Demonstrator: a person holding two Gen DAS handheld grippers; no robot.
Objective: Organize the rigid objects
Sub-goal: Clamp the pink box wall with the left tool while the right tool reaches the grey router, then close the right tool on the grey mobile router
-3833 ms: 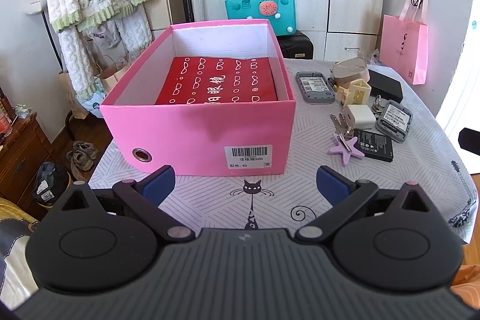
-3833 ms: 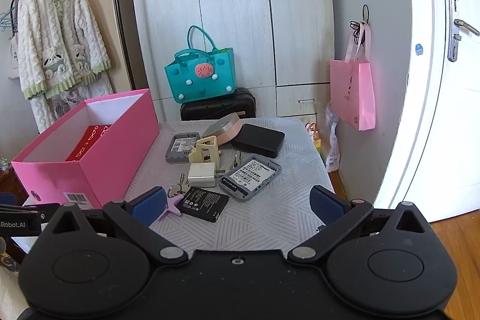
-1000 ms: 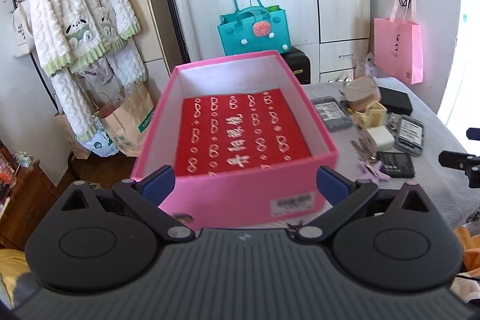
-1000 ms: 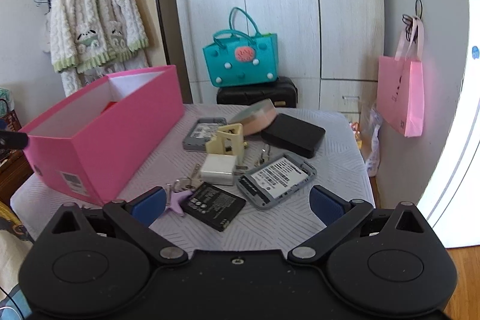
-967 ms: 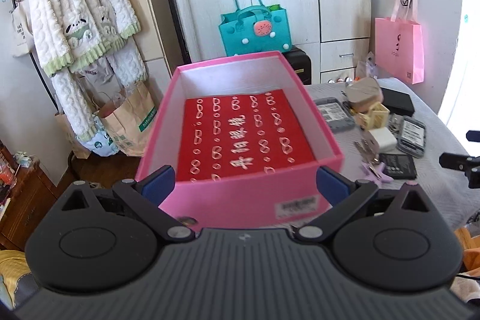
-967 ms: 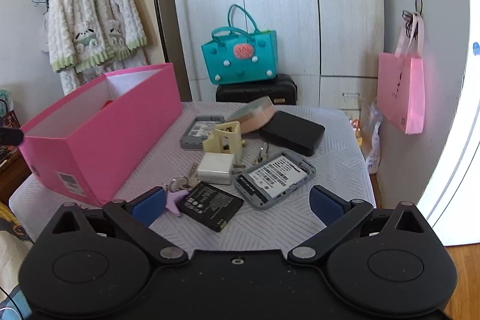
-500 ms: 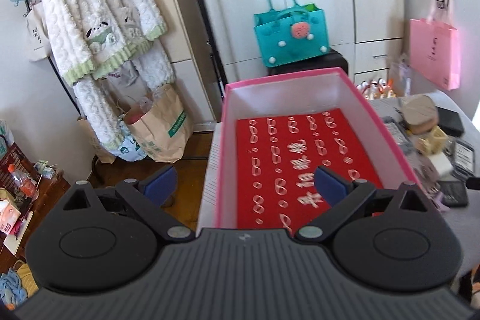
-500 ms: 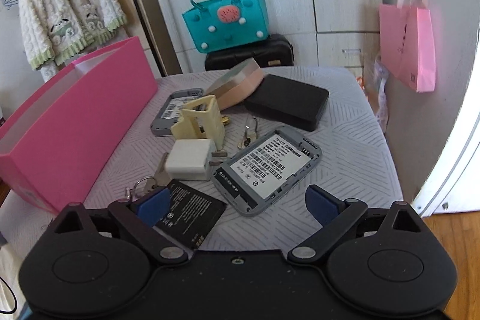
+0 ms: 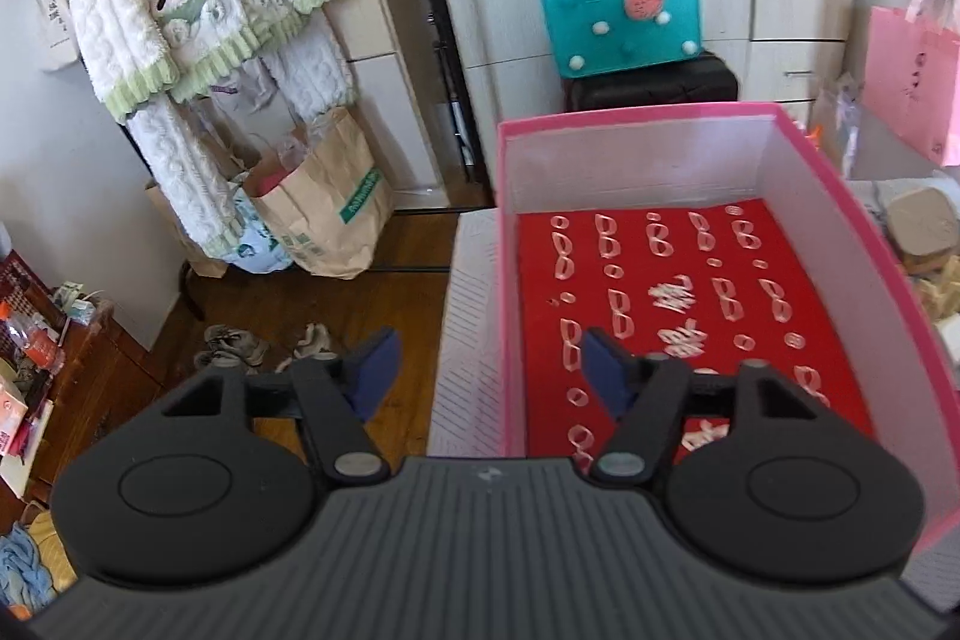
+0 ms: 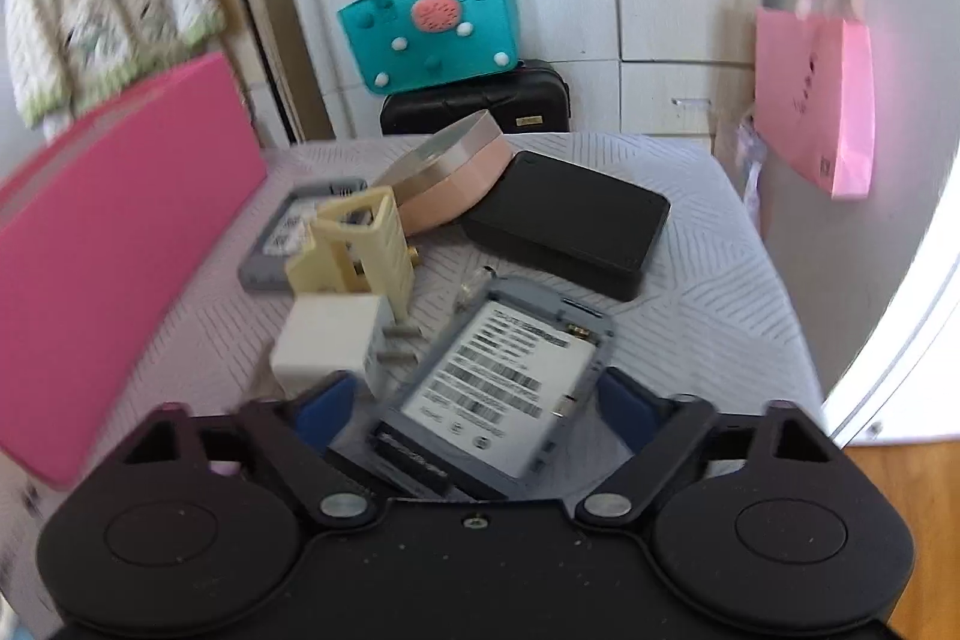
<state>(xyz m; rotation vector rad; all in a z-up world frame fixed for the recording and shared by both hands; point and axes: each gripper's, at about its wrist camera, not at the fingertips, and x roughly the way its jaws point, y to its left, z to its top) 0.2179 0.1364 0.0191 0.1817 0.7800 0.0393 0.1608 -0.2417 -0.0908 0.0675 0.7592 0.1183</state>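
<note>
Wardrobe doors back a cloth-covered table [image 10: 708,316]. The left gripper [image 9: 486,364], jaws just closing but apart, straddles the box [image 9: 507,280] wall; square it before clamping. The right gripper [image 10: 468,409], also closing, brackets the grey device [image 10: 498,376] without pressing: centre it first.

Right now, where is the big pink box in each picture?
Left wrist view: the pink box fills the right half, open, with a red sheet in its bottom.
Right wrist view: the pink box is at the left edge; only its outer side wall shows.
Shared landmark: the teal bag in front of the cupboards, top middle in both views.
</note>
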